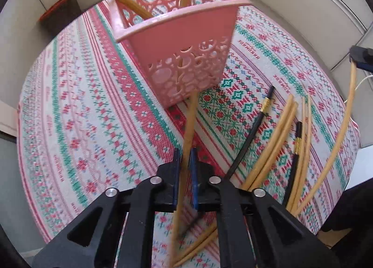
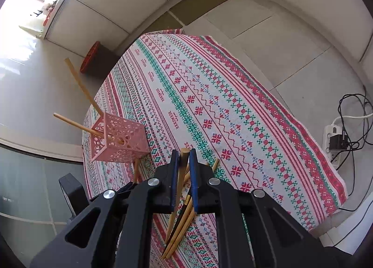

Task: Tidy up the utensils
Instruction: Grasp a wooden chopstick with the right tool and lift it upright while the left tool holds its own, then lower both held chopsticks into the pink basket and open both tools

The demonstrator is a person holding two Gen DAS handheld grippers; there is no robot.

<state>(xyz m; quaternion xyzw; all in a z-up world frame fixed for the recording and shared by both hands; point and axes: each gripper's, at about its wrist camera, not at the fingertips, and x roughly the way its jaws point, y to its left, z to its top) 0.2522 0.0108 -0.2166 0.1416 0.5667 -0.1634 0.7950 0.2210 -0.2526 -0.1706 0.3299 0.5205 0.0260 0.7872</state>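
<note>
Worktop point(image 2: 268, 114): I see it covered edge to edge by a woven cloth point(image 1: 77, 95) banded in red, green and white, with pale floor tiles around it. Pink basket point(image 1: 186, 51): perforated, square, upright on the cloth; in my right view it stands at the near left edge with two light wooden chopsticks point(image 2: 77, 126) leaning out of it. Loose chopsticks point(image 1: 275, 142): a scatter of pale wooden ones and two black ones with gold bands point(image 1: 258, 126), lying on the cloth to the right of the basket, apart from it. Power strip point(image 2: 332, 137) with dark cables: on the floor past the worktop's far right edge. Left gripper point(image 1: 185, 158): pointing steeply down just in front of the basket, its blue-padded jaws pinching one pale chopstick point(image 1: 190, 123) that runs on up toward the basket's foot. Right gripper point(image 2: 184, 158): raised above the loose pile, jaws pressed onto a single wooden chopstick point(image 2: 184, 154) whose blunt end shows between the pads and whose shaft slants down and back beneath them.
</note>
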